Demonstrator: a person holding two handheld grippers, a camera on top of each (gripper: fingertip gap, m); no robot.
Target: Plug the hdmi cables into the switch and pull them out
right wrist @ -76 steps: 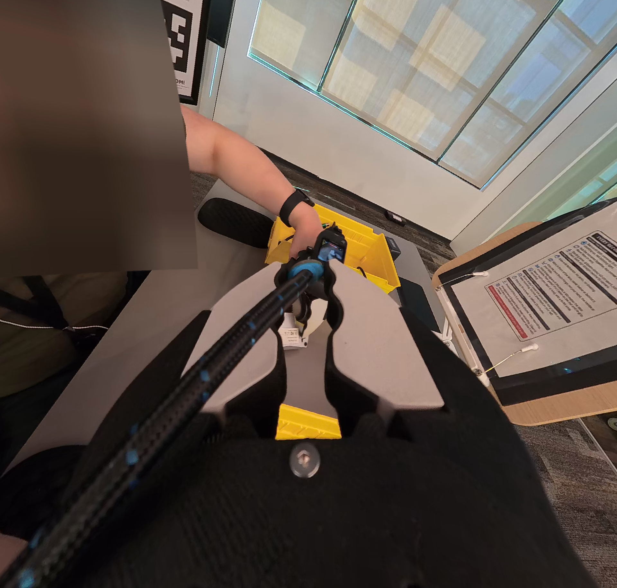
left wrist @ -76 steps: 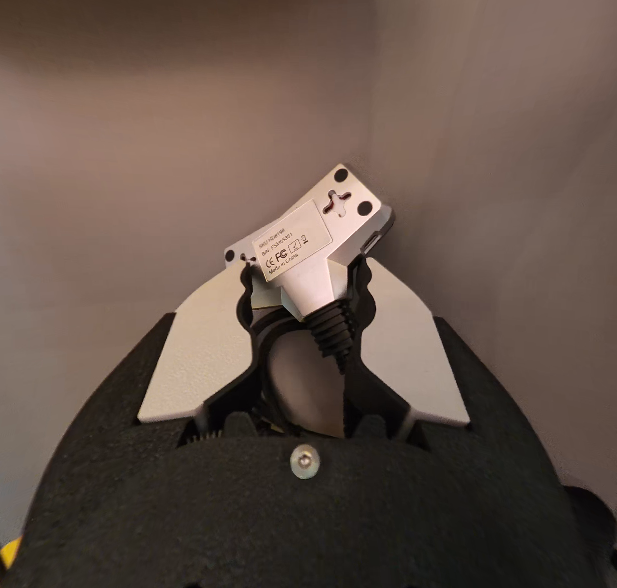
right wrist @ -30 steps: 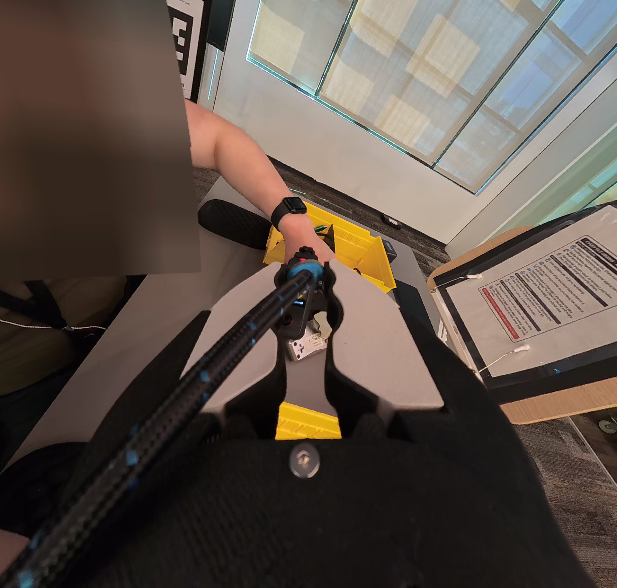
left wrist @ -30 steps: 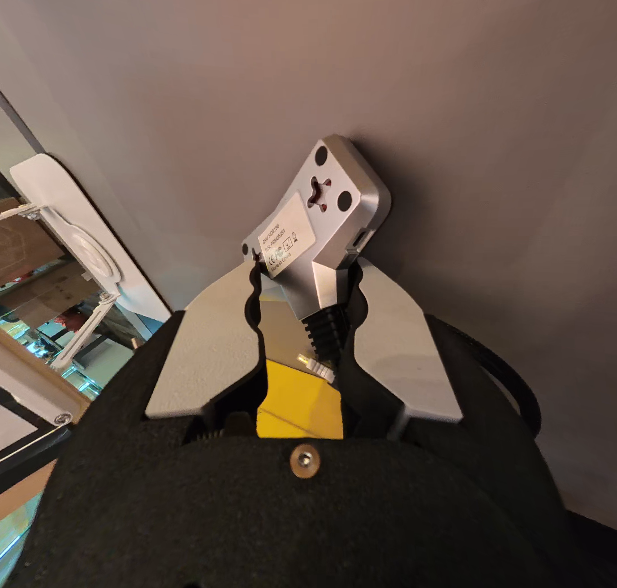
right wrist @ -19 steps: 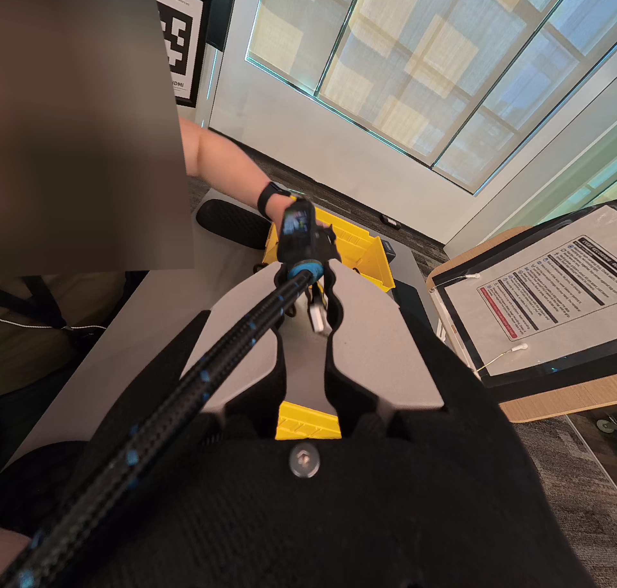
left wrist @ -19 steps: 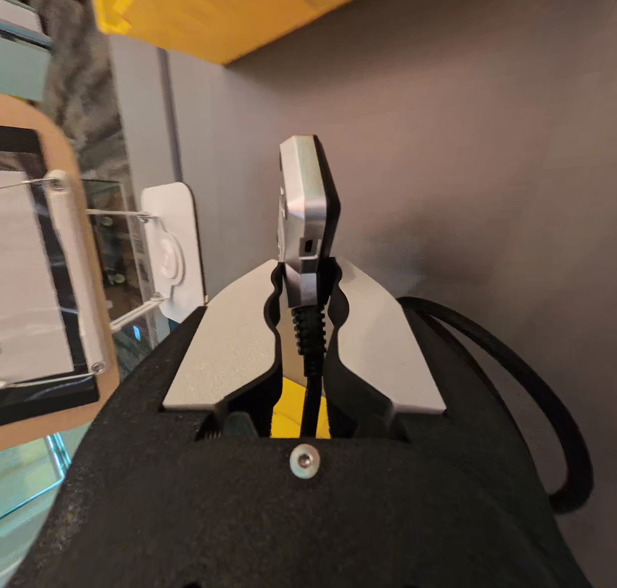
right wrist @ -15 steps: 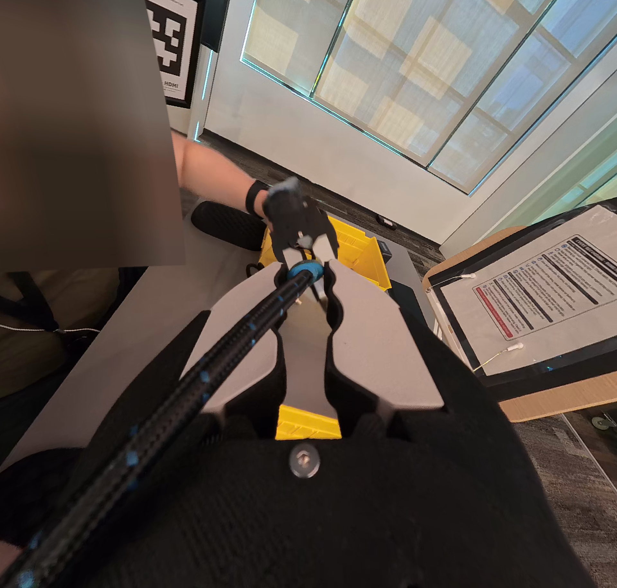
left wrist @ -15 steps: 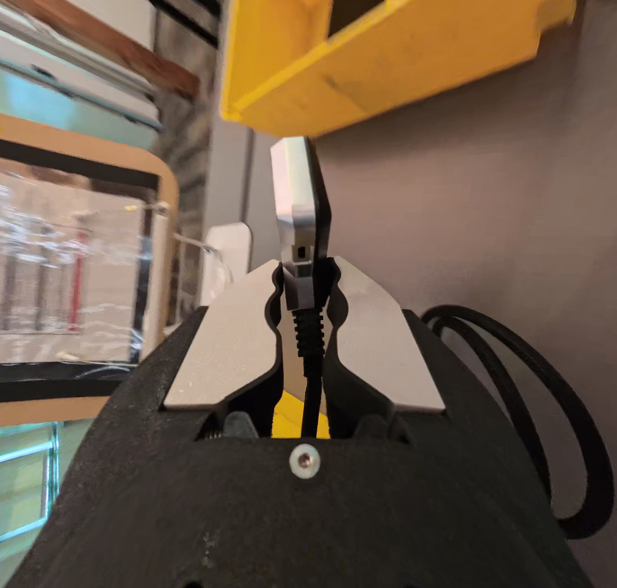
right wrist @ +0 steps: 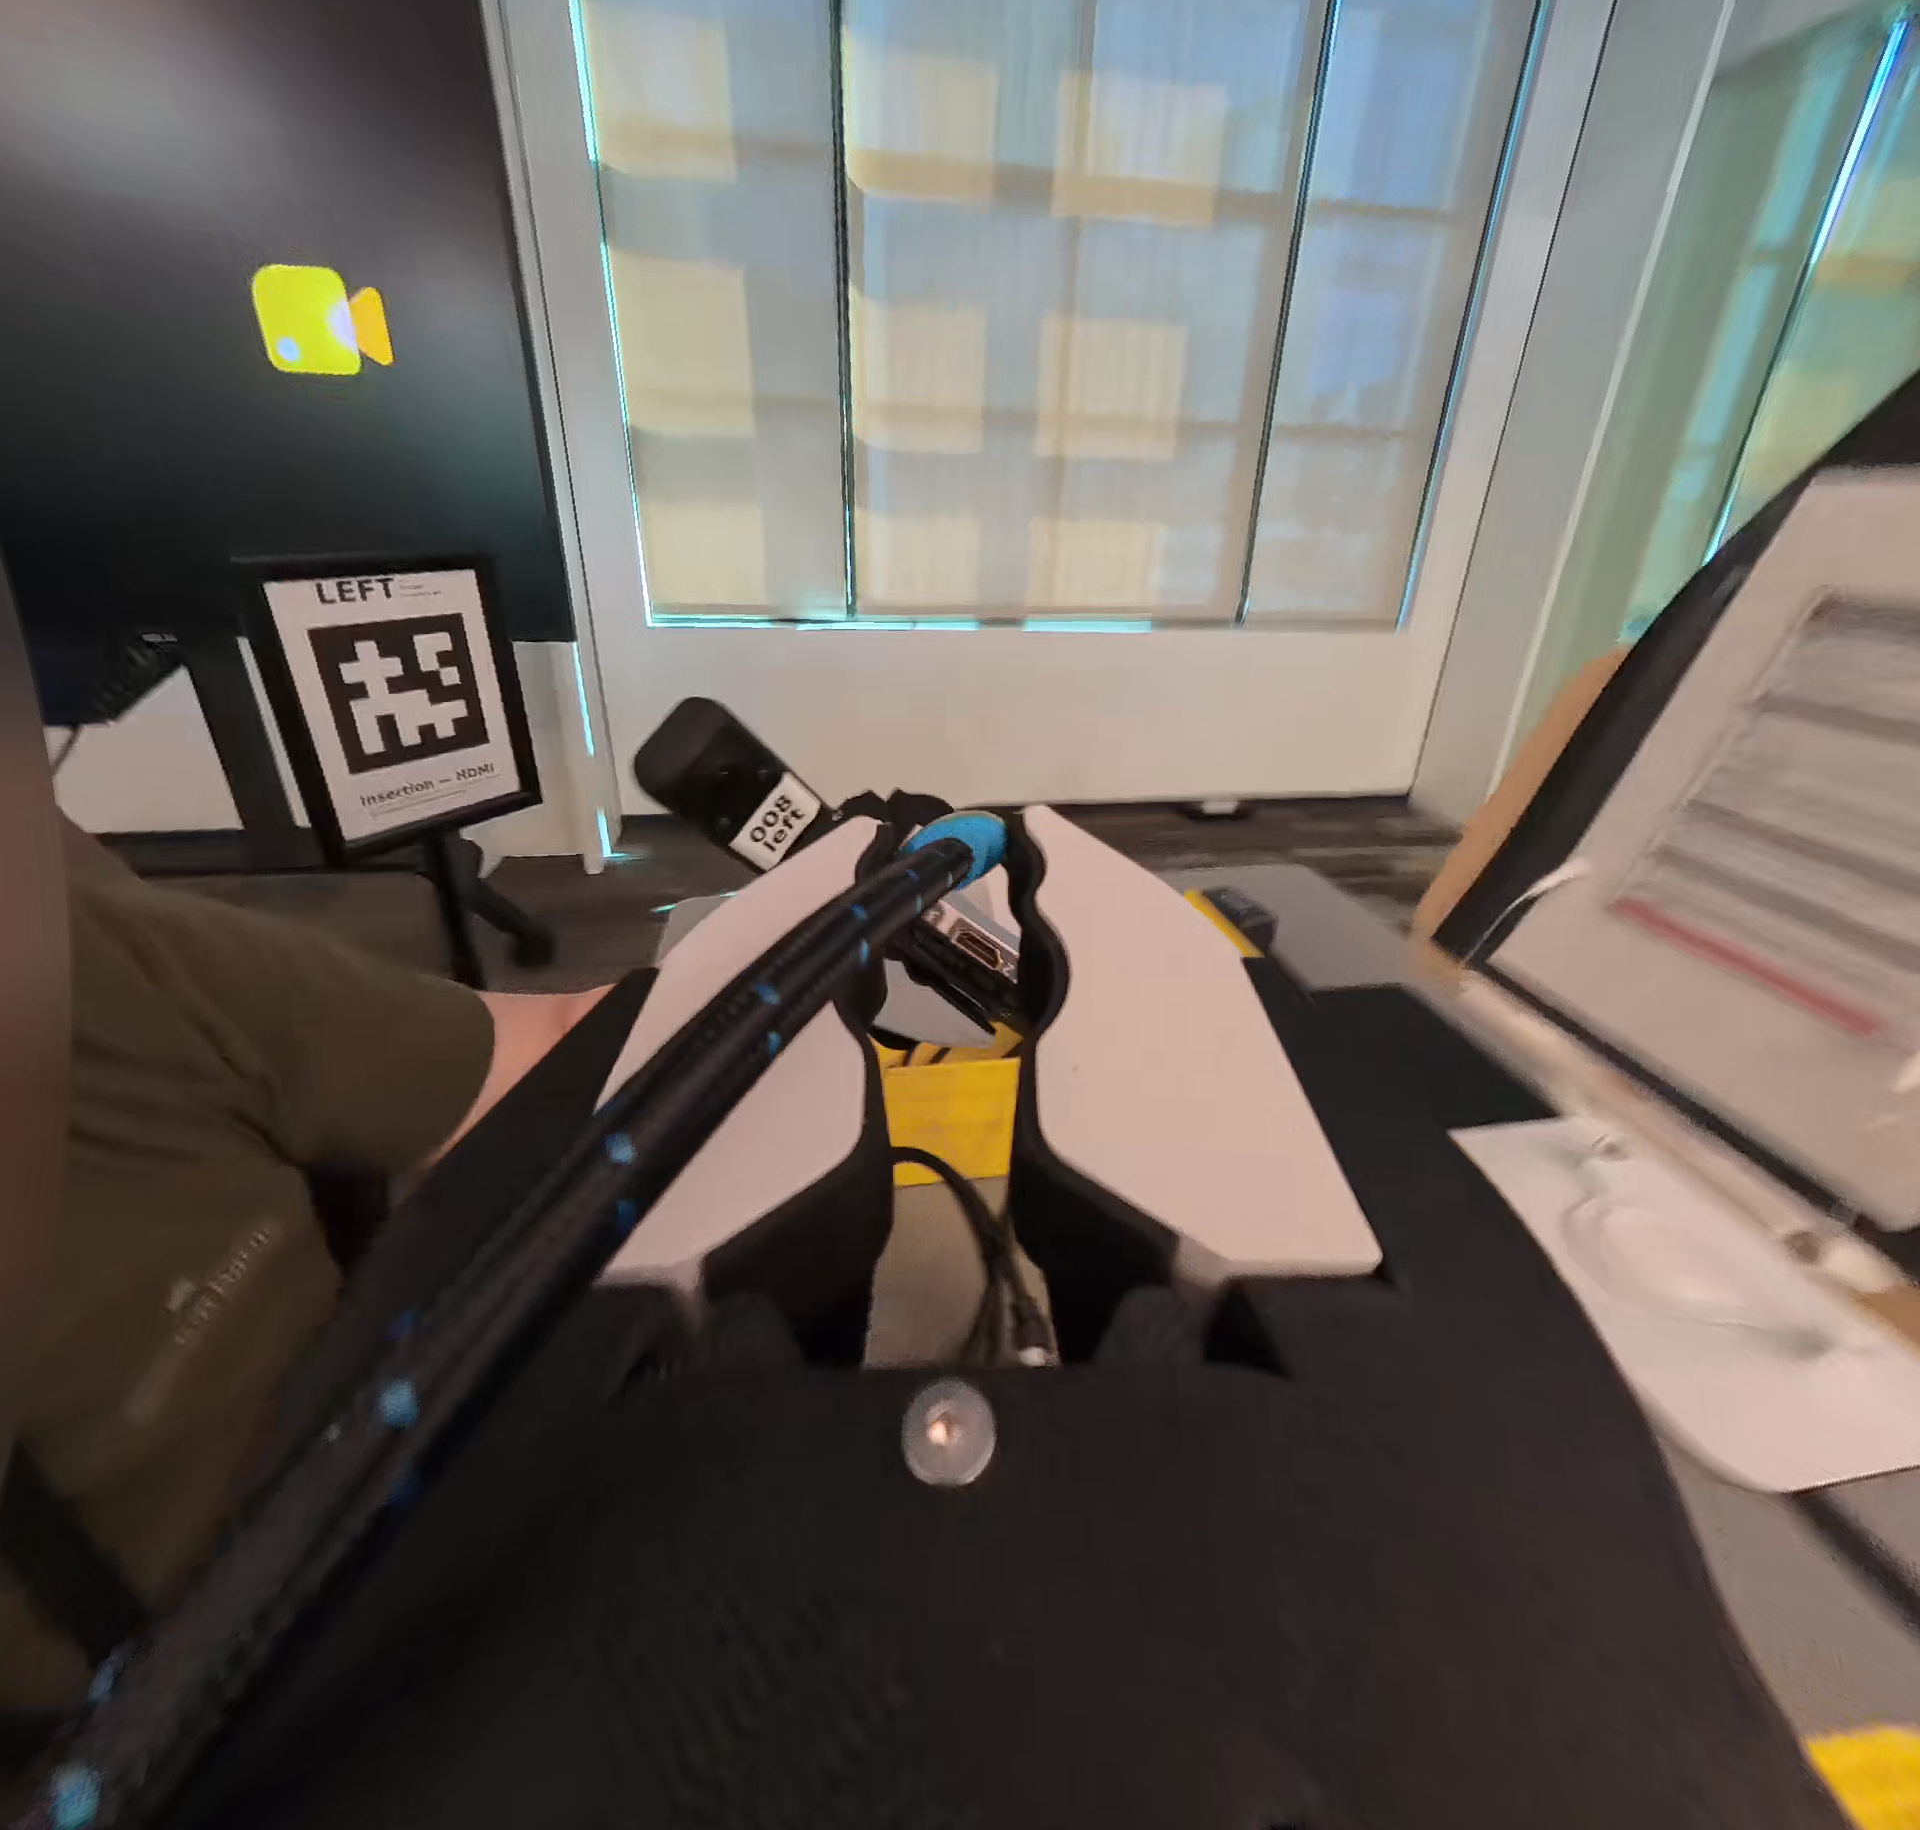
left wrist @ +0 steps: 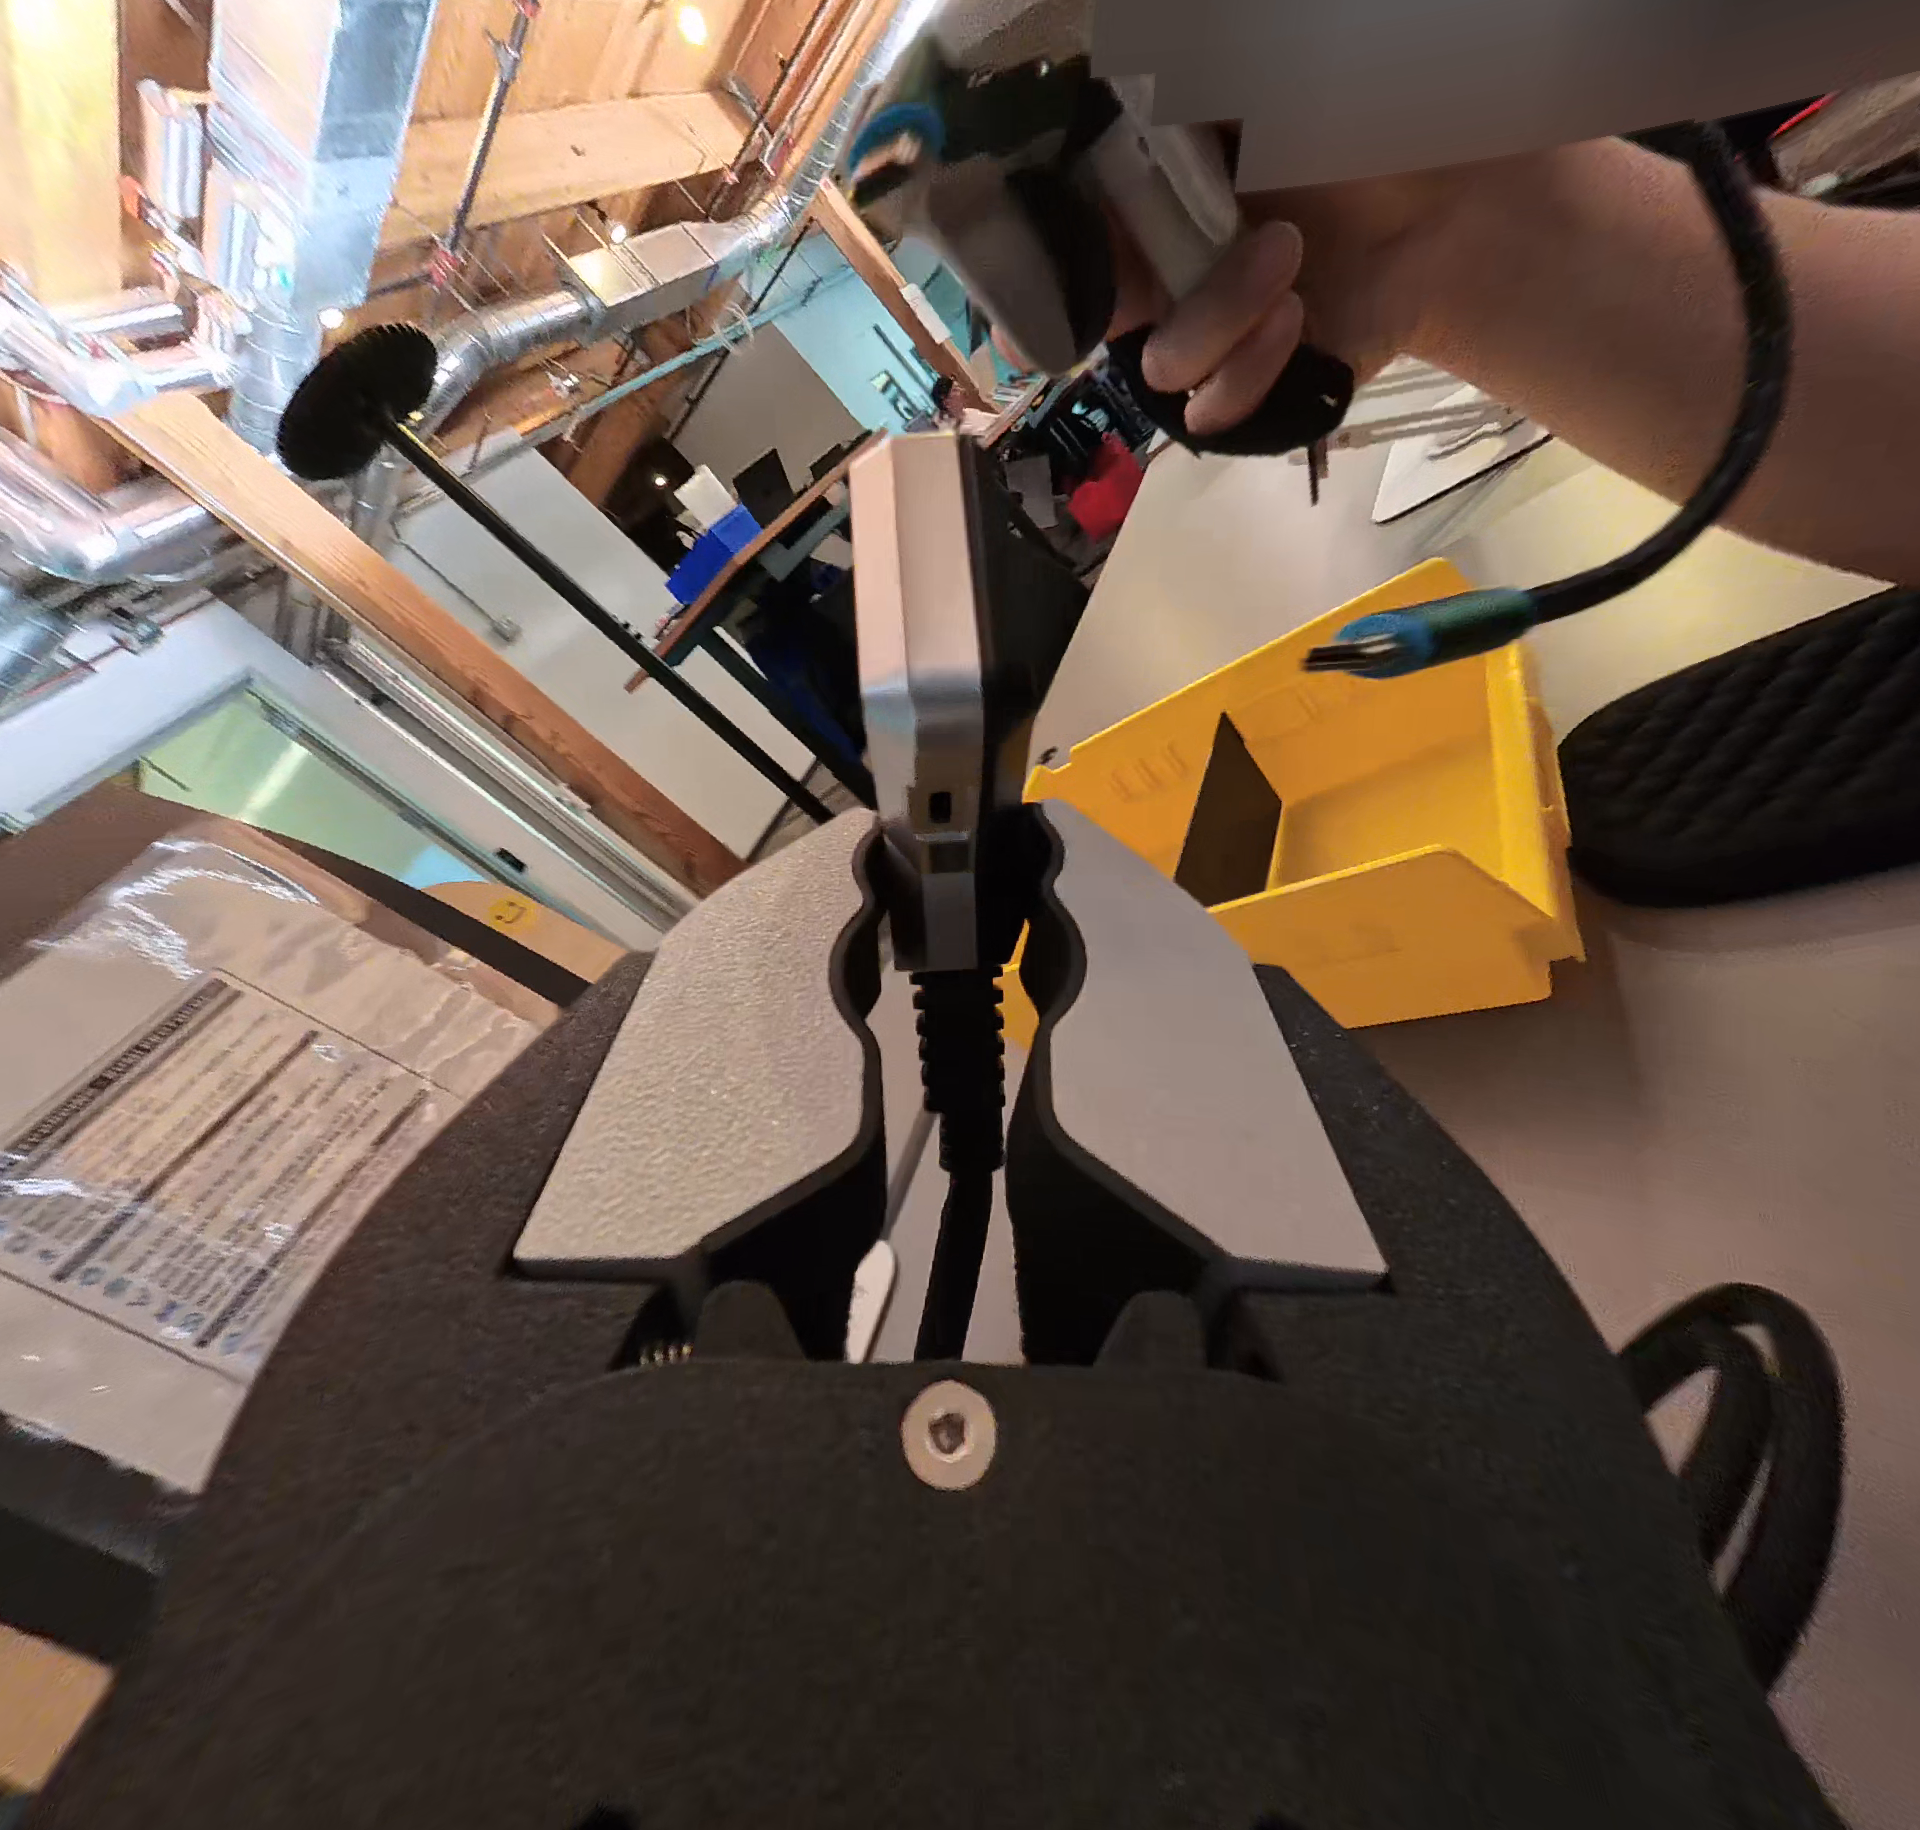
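My left gripper [left wrist: 951,835] is shut on the base of the silver HDMI switch [left wrist: 920,637], which it holds upright and edge-on above the grey table [left wrist: 1558,1157]. The switch's black lead [left wrist: 961,1157] runs back between the fingers. My right gripper [right wrist: 951,835] is shut on a blue HDMI plug [right wrist: 961,845], and its black braided cable [right wrist: 623,1136] trails to the lower left. Just beyond the plug, the switch [right wrist: 971,949] shows an open port facing me. In the left wrist view the right gripper [left wrist: 997,222] hovers above the switch. The cable's other blue plug [left wrist: 1423,637] hangs free.
A yellow bin [left wrist: 1351,845] sits on the table behind the switch, with a black padded rest [left wrist: 1745,752] to its right. A black cable loop [left wrist: 1745,1448] lies at the table's near right. A laminated sheet on a board [right wrist: 1714,897] stands at right, and a framed marker sign [right wrist: 395,700] at left. The gap from one gripper's tips to the other's is roughly 11 centimetres.
My left gripper has lifted and turned the switch up off the table toward the right gripper. My right gripper has swung level, bringing the blue plug close to the switch's port.
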